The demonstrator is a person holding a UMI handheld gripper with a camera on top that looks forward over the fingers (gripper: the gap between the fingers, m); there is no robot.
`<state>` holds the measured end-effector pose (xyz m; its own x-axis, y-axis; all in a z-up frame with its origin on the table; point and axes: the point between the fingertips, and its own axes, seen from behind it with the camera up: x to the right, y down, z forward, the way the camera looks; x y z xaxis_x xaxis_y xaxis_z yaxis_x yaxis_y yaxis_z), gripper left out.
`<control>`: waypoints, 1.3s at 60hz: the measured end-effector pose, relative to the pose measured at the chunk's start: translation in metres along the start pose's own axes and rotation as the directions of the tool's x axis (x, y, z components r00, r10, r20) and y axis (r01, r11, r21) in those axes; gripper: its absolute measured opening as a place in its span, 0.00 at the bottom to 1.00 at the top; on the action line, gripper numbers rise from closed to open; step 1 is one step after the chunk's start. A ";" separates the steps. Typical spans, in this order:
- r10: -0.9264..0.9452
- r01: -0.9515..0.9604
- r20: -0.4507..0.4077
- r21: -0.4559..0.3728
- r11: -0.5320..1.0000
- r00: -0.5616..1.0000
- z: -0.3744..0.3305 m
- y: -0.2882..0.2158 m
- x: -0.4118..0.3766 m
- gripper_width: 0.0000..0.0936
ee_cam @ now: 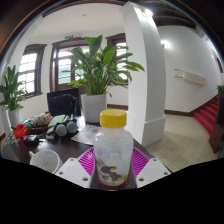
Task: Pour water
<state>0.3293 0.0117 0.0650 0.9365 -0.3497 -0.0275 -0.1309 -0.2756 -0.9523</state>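
You had the bottle [112, 150] — clear, with a yellow cap — upright between the fingers [85, 160], and both purple pads pressed against its sides, so the gripper [112, 165] was closed on it partway, as wide as the bottle's body. A label showed low on the bottle; whether there was water inside I could not tell.

Everything else I place from that bottle. Just to its left and a little lower stood a white cup [45, 159] on the dark desk [25, 150], apart from the bottle. Farther left and behind it lay headphones [64, 127] on the desk, with a black monitor [62, 102] beyond them and some red and mixed clutter [30, 127] at the desk's far left end.

Directly behind the bottle rose a large potted plant [98, 70] in a pale pot, and to the right of the bottle stood a thick white pillar [143, 75]. Behind the plant were dark-framed windows [66, 65] — a second plant [10, 95] stood far to the left by another window.
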 end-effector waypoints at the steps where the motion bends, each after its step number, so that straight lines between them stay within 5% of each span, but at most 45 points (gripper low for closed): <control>1: 0.000 0.000 0.002 -0.006 1.000 1.000 -0.001 0.001 0.000 0.49; 17: -0.002 0.002 -0.001 -0.002 1.000 1.000 -0.001 0.000 0.001 0.61; 24: 0.004 -0.003 0.016 -0.063 0.998 1.000 -0.002 0.013 -0.002 0.84; 29: -0.010 0.013 0.040 -0.071 0.997 0.999 -0.015 0.016 -0.003 0.92; 51: -0.016 0.015 -0.006 -0.159 0.987 1.000 -0.165 0.053 -0.006 0.91; 78: -0.027 0.026 0.181 0.006 1.000 0.983 -0.290 -0.031 -0.094 0.91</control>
<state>0.1515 -0.2065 0.1855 0.9830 -0.1744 -0.0567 -0.1046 -0.2791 -0.9546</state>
